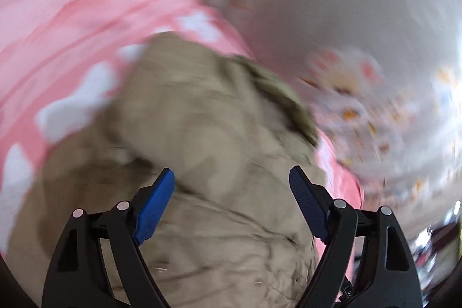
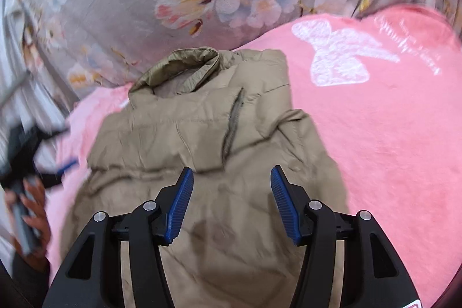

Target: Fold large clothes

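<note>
A tan padded jacket (image 2: 202, 120) lies folded in a bundle on a pink blanket (image 2: 389, 134), its collar (image 2: 184, 62) at the far end and a zipped pocket (image 2: 234, 123) on top. My right gripper (image 2: 232, 171) hovers over the jacket's near part, open, with nothing pinched between its blue pads. The left wrist view is blurred: there the jacket (image 1: 202, 120) fills the middle, and my left gripper (image 1: 231, 172) stands wide open just above it, holding nothing. At the left edge of the right wrist view a hand (image 2: 34, 210) grips the other tool's handle.
The pink blanket (image 1: 72, 5) carries a white butterfly print (image 2: 337, 57). Beyond it lies grey bedding with large flowers (image 2: 115, 5), seen blurred as grey bedding (image 1: 346, 5) in the left wrist view. Dark room clutter shows at the lower right edge (image 1: 433, 244).
</note>
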The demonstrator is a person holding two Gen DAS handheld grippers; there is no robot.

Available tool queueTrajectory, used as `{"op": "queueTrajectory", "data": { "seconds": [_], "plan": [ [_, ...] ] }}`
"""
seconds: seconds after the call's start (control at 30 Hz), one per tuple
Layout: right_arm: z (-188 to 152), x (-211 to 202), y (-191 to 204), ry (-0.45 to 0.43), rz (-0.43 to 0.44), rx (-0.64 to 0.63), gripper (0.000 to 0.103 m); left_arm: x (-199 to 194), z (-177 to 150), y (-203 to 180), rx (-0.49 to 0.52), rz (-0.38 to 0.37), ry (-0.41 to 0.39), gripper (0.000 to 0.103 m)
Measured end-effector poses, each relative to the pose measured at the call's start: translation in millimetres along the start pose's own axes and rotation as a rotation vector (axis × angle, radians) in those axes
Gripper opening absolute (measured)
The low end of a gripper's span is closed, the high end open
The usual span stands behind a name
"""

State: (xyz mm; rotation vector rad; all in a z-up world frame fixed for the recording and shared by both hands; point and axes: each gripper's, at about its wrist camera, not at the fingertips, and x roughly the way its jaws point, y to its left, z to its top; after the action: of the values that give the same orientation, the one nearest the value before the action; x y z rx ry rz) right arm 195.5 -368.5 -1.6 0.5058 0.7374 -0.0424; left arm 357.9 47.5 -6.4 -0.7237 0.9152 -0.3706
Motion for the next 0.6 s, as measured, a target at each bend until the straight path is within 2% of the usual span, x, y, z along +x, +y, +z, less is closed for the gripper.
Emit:
{"op": "queueTrajectory", "data": {
  "seconds": [0.03,0.13,0.23,0.3,0.4,0.43,0.5,0.6],
  "plan": [
    [3.5,8.2,-0.7,0.014,0.012,0.023,0.055,-1.7,4.8,19.1,-0.058,0.007,-0.003,0.079],
    [10.1,30.5,3.9,0.059,0.041,0.061,0.055,-2.2,11.4,49.4,-0.144,0.018,-0.017,0.078],
    [11.7,47.5,15.1,0.098,0.027,0.036,0.055,5.2,14.5,65.7,-0.192,0.001,-0.011,0.075],
    [12.3,56.4,22.0,0.111,0.014,0.016,0.052,11.3,17.3,69.2,-0.207,-0.012,-0.009,0.074],
    [15.1,66.0,30.8,0.113,-0.040,-0.029,0.018,21.4,22.4,73.1,-0.237,-0.012,-0.028,0.073],
    [19.7,65.6,32.8,0.104,-0.048,-0.044,0.002,24.1,25.2,75.8,-0.252,-0.008,-0.030,0.073],
    [36.0,55.2,35.7,0.059,-0.025,-0.044,0.002,28.8,27.7,77.1,-0.262,-0.003,-0.030,0.070],
    [74.9,19.0,44.9,-0.077,-0.014,-0.080,0.001,31.4,29.8,72.9,-0.240,0.015,-0.035,0.070]
  ]
}}
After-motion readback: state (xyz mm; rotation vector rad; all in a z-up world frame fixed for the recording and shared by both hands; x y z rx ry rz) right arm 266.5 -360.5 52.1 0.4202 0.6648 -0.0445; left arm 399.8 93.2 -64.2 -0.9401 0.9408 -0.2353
